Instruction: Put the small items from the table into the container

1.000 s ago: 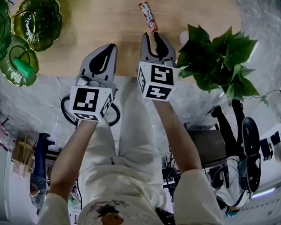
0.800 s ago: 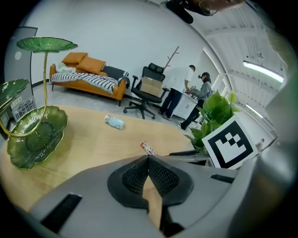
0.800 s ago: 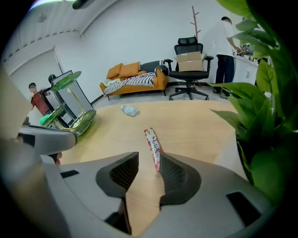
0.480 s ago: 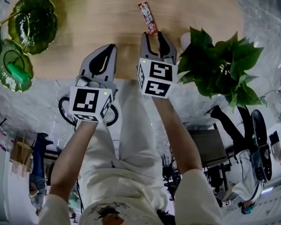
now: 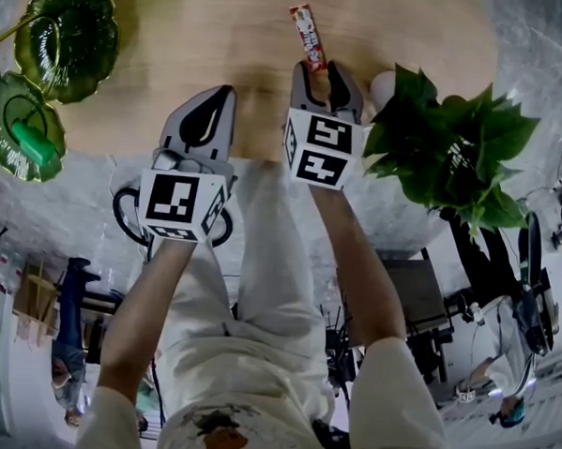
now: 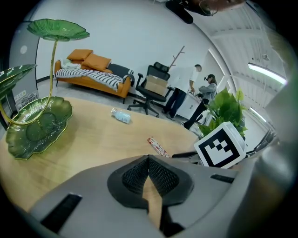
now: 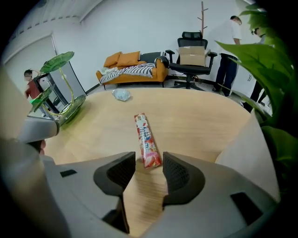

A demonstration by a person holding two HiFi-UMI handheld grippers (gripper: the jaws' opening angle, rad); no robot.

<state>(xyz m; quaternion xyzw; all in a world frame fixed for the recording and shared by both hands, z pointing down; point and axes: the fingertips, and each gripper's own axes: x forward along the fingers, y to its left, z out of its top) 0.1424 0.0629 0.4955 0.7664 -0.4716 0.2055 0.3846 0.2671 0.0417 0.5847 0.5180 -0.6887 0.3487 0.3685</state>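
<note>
While one green item point(image 5: 29, 142) already lies in the leaf-shaped container point(image 5: 70, 34), most of the work is left. The right gripper point(image 7: 149, 163) is opening its fingers around the near end of the red snack stick point(image 7: 146, 139) on the counter point(image 5: 225, 38), not yet pinching it. The left gripper point(image 6: 148, 160) has its fingers pressed together, empty. A pale packet point(image 6: 121, 116), perhaps tissues, lies farther off.

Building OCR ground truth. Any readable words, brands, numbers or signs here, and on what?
No text is readable.
Red snack wrapper: printed lettering, too blurred to read.
Pale packet: too small to tell.
Two marker cubes: black-and-white squares, no letters.
</note>
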